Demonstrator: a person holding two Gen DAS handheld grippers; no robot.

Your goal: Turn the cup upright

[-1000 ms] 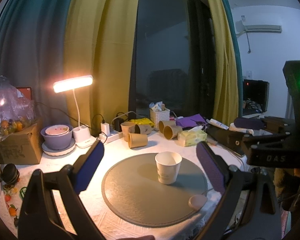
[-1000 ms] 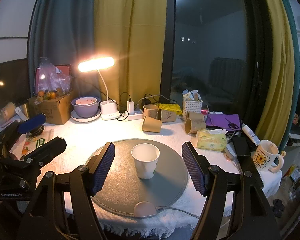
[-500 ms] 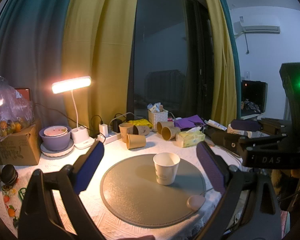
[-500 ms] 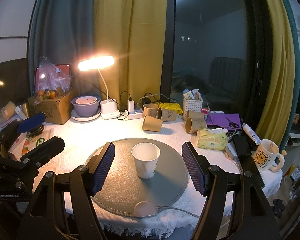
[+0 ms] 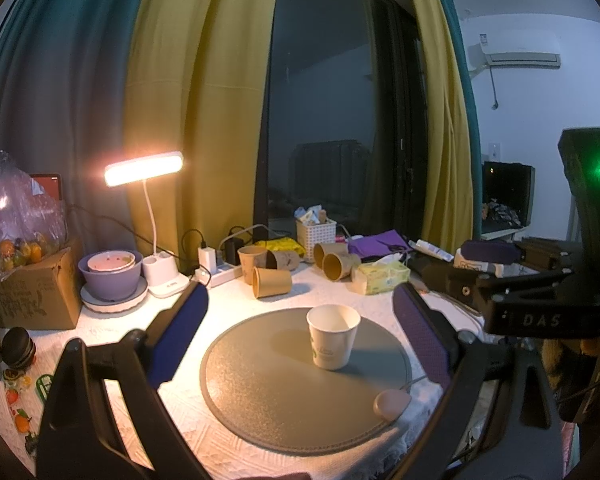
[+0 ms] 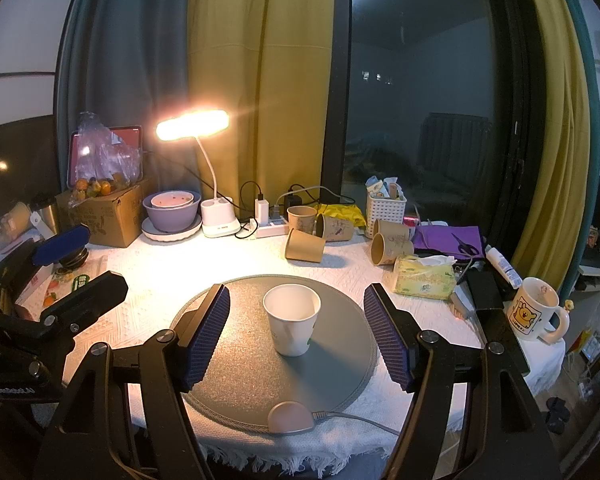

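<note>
Little has moved: cup stands upright on mat, both tongs apart; a careless nudge could topple it.

The cup is white with a little green print, the round mat is grey, the gripper pads are dark blue, the curtains are yellow and teal

home room | curtains | desk lamp | air conditioner | mug
</note>
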